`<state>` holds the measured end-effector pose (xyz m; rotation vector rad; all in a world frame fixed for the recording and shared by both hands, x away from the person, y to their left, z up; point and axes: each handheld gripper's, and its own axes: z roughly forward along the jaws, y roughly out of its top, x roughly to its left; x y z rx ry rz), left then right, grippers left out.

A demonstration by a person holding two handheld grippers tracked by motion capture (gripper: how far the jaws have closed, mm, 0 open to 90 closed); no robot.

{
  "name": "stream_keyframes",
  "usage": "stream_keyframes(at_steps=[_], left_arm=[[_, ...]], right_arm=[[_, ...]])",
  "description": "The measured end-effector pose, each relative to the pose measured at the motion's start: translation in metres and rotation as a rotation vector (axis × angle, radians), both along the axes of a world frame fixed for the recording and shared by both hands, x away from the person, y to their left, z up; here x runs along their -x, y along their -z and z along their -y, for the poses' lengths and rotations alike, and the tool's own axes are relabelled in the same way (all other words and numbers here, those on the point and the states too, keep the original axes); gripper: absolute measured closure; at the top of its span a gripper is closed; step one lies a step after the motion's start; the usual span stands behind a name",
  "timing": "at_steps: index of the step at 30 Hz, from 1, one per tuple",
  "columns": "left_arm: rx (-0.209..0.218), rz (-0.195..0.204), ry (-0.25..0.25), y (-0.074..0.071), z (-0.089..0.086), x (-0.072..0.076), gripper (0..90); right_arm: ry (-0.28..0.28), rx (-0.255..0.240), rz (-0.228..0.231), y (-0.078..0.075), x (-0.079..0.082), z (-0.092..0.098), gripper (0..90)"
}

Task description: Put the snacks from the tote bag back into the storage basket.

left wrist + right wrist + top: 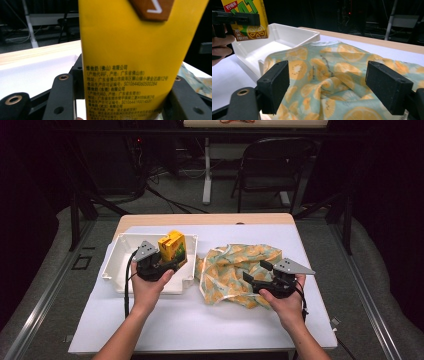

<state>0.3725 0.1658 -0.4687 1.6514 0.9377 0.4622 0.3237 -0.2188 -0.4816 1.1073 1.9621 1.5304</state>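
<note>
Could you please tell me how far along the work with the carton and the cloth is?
Done so far: the left claw has gripped the yellow carton and holds it above the white tray. In hand: whether the carton is going in or coming out, I cannot tell. Left: the right claw is open beside the fruit-print cloth, which lies crumpled against the tray, not yet gripped.

Yellow carton (172, 247) in left gripper (167, 263)
</note>
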Motion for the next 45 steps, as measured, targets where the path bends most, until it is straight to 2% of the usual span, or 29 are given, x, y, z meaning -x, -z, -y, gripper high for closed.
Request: stream_keyframes(at_steps=[4,8,12,16,22,25,26,32,33,34,36,40,45], left_arm=[[0.011,-0.01,-0.024,0.006,-0.005,-0.007,50.0],[-0.013,-0.008,-0.032,0.013,-0.004,-0.015,50.0],[-0.009,0.001,-0.074,0.021,-0.001,-0.027,50.0],[-0.034,0.008,-0.106,0.031,0.001,-0.041,50.0],[-0.067,-0.045,-0.141,0.048,0.002,-0.057,50.2],[-0.057,-0.068,-0.151,0.055,0.0,-0.064,50.3],[-0.06,-0.064,-0.156,0.058,0.0,-0.066,50.4],[-0.06,-0.063,-0.211,0.067,0.004,-0.075,50.2],[-0.057,-0.07,-0.217,0.068,0.005,-0.077,50.1],[-0.091,-0.101,-0.22,0.067,0.007,-0.08,50.1],[-0.123,-0.117,-0.232,0.067,0.011,-0.084,50.0],[-0.104,-0.121,-0.245,0.07,0.015,-0.088,49.9],[-0.118,-0.168,-0.27,0.079,0.016,-0.093,49.9]], right_arm=[[0.007,0.006,-0.005,0.003,0.001,0.004,19.1],[0.001,0.02,0.001,0.004,0.005,0.008,19.1],[0.006,0.017,0.004,0.006,0.008,0.013,19.2],[0.016,0.0,-0.013,0.008,0.004,0.018,19.5],[0.027,-0.013,-0.019,0.009,0.002,0.019,19.9],[0.029,-0.011,-0.018,0.009,0.002,0.017,20.0],[0.026,-0.007,-0.02,0.009,0.002,0.017,20.0],[0.026,-0.005,-0.023,0.011,0.0,0.013,20.1],[0.025,-0.001,-0.024,0.011,0.0,0.013,20.1],[0.026,-0.004,-0.023,0.012,0.0,0.013,20.2],[0.024,-0.003,-0.025,0.012,-0.001,0.014,20.3],[0.031,-0.006,-0.024,0.012,-0.001,0.015,20.5],[0.03,0.002,-0.024,0.012,-0.001,0.016,20.8]])
